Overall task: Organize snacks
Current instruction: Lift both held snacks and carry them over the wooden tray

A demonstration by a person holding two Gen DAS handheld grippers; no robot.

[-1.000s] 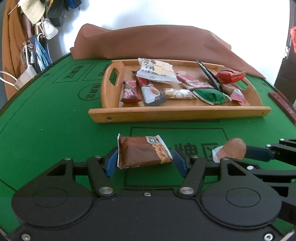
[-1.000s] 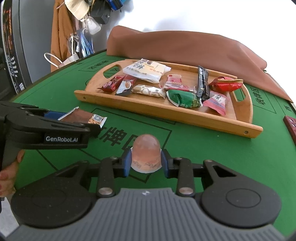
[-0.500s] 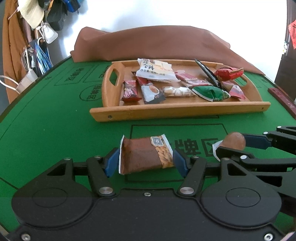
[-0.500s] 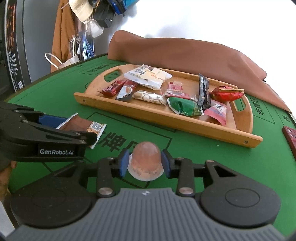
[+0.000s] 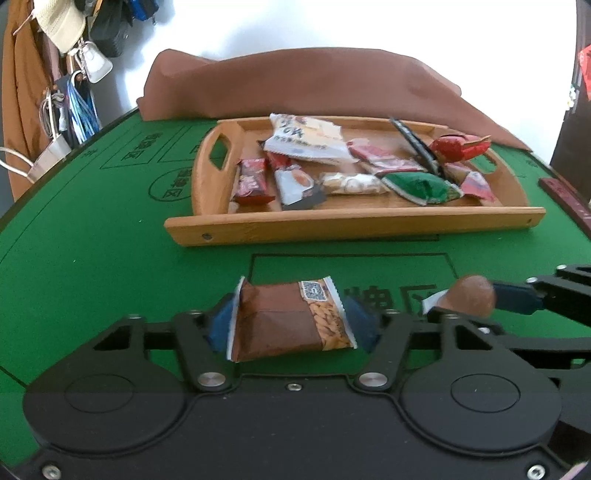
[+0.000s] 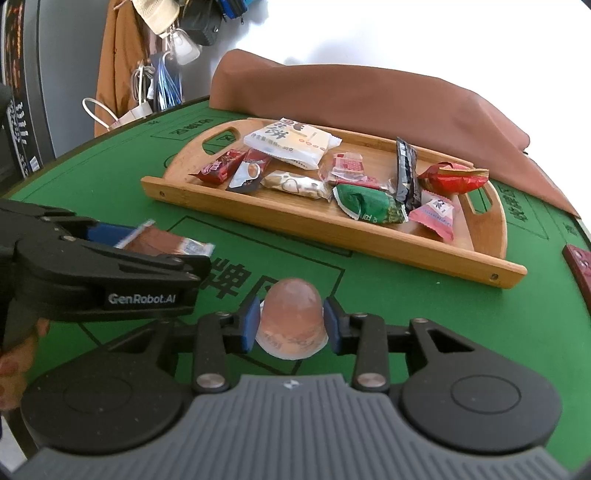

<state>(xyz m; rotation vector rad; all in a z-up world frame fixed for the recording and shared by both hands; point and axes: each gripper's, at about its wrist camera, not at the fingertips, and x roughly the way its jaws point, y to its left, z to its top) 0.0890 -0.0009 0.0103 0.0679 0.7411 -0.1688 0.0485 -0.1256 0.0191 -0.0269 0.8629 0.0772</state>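
Note:
A brown nut-bar packet (image 5: 284, 317) lies crosswise between the blue pads of my left gripper (image 5: 291, 323). The jaws are closing and the pads press on its two crimped ends, just above the green felt. My right gripper (image 6: 291, 326) has a pinkish domed jelly cup (image 6: 291, 314) between its pads, which touch both sides while the jaws are closing. Each gripper shows in the other's view: the left gripper (image 6: 162, 247) with its packet (image 6: 159, 242), the right gripper (image 5: 476, 302) with the cup (image 5: 472, 297). Beyond them stands a wooden tray (image 5: 354, 225) holding several wrapped snacks.
The green felt table (image 5: 92, 258) carries printed boxes and characters. A brown cloth (image 6: 369, 96) is heaped behind the tray (image 6: 332, 240). Bags and a hat hang at the back left (image 5: 62, 29). A dark red strip (image 6: 578, 266) lies at the right edge. A hand (image 6: 14, 369) grips the left gripper's handle.
Both grippers stay almost where they were, each with its snack between the pads. The brown packet sits slightly lower in the left view and looks a little more squeezed.

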